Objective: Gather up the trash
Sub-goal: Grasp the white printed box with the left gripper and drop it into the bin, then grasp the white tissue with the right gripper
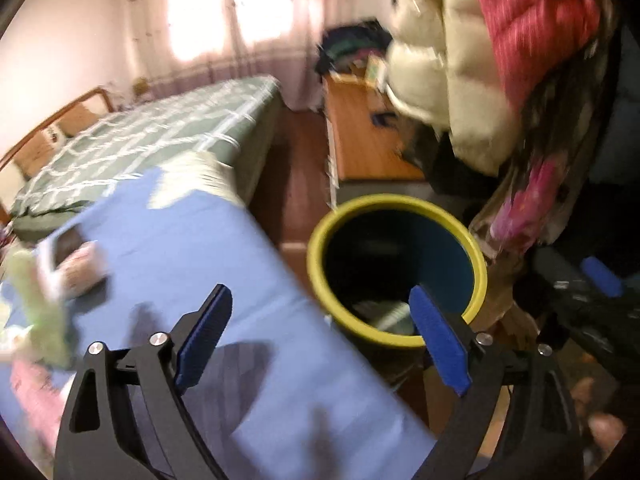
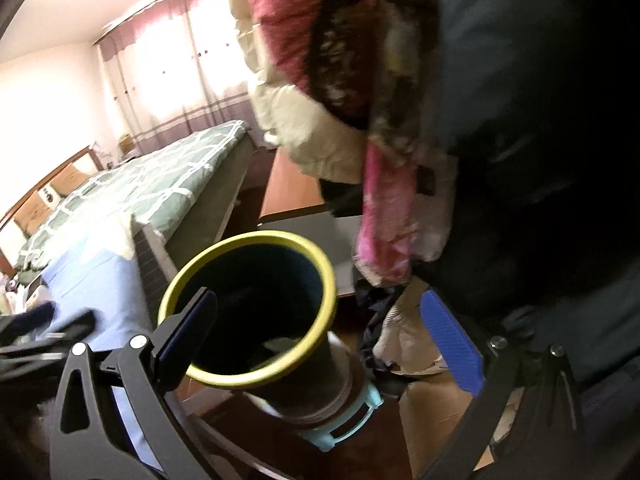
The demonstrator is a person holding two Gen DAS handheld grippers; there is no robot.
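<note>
A round trash bin with a yellow-green rim stands on the floor beside a table with a blue cloth. Some pale trash lies at its bottom. My left gripper is open and empty, over the table's edge next to the bin. My right gripper is open and empty, just above the bin's mouth. Blurred pale green and pink wrappers lie on the cloth at the left. The right gripper also shows in the left wrist view.
A bed with a green checked cover stands beyond the table. Hanging coats, white, red and dark, crowd the right side above the bin. A wooden desk and cardboard and bags lie behind and beside the bin.
</note>
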